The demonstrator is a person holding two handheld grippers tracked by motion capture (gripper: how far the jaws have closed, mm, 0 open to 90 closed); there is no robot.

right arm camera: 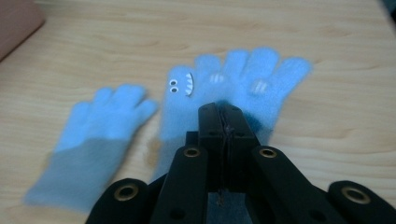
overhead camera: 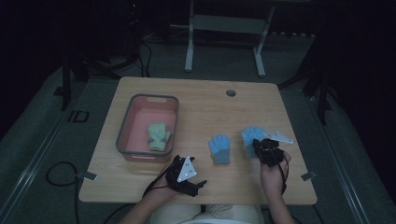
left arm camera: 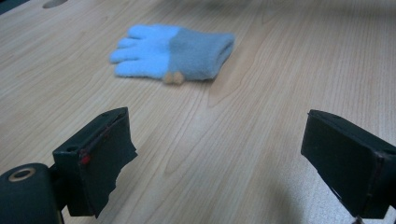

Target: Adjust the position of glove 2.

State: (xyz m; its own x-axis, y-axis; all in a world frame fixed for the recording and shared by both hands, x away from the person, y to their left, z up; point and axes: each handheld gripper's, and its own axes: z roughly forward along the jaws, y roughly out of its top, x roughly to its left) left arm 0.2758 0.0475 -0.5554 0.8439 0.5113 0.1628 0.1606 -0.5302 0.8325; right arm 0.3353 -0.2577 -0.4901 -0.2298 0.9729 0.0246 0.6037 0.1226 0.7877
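**Right tongs clenched on a blue glove, left tongs spread wide**

Dark floor and a metal frame surround a pale wooden desk (overhead camera: 201,100) seen from above. On its left part stands a grey-rimmed pink bin (overhead camera: 125,135) with a yellow-green glove (overhead camera: 158,136) lying inside it. Near the middle of the desk lies a blue-and-grey glove (overhead camera: 219,149), flat, its fingers pointing away from the person; the left gripper view shows this glove (left arm camera: 175,51) ahead on the bare wood, well clear of the jaws.

The left tongs (overhead camera: 198,183) sit at the near edge of the desk, by the bin's near corner. Their jaws stand wide apart with nothing between them.

The right tongs (overhead camera: 259,145) are over on the desk's right part, on a second blue glove (overhead camera: 250,135). In the right gripper view the jaws are pressed together with this glove (right arm camera: 261,84) pinched at their tips; it bears a small toothed face with two eyes on its thumb. The blue-and-grey glove lies just beside it, to its left in that view.
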